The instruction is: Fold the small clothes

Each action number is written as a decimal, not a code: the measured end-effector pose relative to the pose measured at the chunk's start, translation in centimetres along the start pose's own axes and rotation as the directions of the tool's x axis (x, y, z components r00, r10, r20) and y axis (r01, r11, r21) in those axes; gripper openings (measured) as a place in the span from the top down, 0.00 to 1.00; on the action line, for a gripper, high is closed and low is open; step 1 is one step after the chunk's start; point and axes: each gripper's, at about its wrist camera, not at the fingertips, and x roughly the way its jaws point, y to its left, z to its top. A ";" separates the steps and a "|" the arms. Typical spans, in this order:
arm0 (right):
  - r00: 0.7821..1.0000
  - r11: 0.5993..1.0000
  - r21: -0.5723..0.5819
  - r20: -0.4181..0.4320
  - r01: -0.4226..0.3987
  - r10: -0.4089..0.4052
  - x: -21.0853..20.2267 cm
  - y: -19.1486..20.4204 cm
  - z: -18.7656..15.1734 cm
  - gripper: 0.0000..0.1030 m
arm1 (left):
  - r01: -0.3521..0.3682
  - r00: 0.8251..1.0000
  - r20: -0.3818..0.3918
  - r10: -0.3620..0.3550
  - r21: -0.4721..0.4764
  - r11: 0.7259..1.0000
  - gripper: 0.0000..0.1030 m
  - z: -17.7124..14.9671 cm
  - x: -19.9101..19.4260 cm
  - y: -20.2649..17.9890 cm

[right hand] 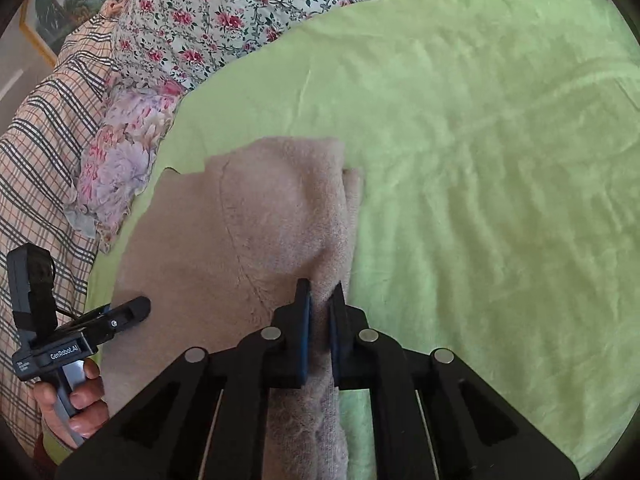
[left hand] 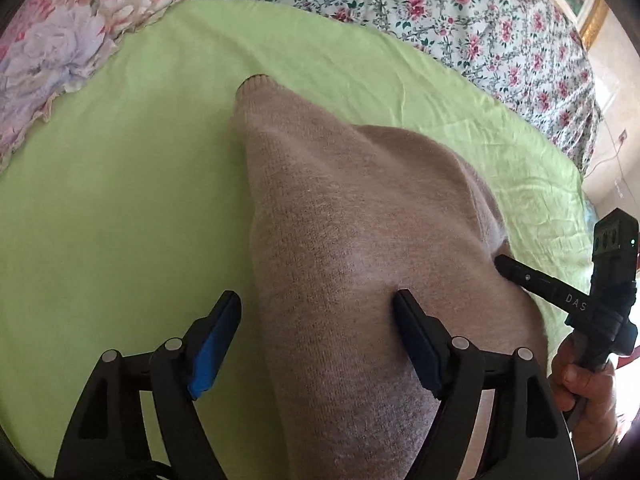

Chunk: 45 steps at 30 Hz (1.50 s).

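Observation:
A beige knitted sweater [left hand: 340, 220] lies on a light green sheet [left hand: 120, 200], one narrow end pointing away from me. My left gripper [left hand: 316, 308] is open over its left edge: one blue-padded finger [left hand: 224, 320] stands over the sheet, the other on the knit. At the sweater's right edge, my right gripper [left hand: 500, 262] has its tip in the fabric. In the right wrist view, my right gripper [right hand: 320, 292] is shut on a raised ridge of the sweater [right hand: 240, 240] along its right side. The left gripper [right hand: 140, 306] rests at the sweater's left edge.
A pink-and-lilac floral pillow [left hand: 52, 52] [right hand: 116, 168] borders the sheet on the left. A rose-print quilt [left hand: 460, 12] [right hand: 224, 12] lies along the far side. A plaid cloth [right hand: 40, 140] sits further left. Hands [left hand: 580, 388] [right hand: 76, 400] grip the handles.

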 end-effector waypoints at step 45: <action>0.999 0.934 -0.357 -0.023 0.027 -0.038 -9.1 9.1 -14.8 0.15 | -0.290 0.957 0.051 0.286 0.197 0.936 0.14 -15.9 -10.5 -3.7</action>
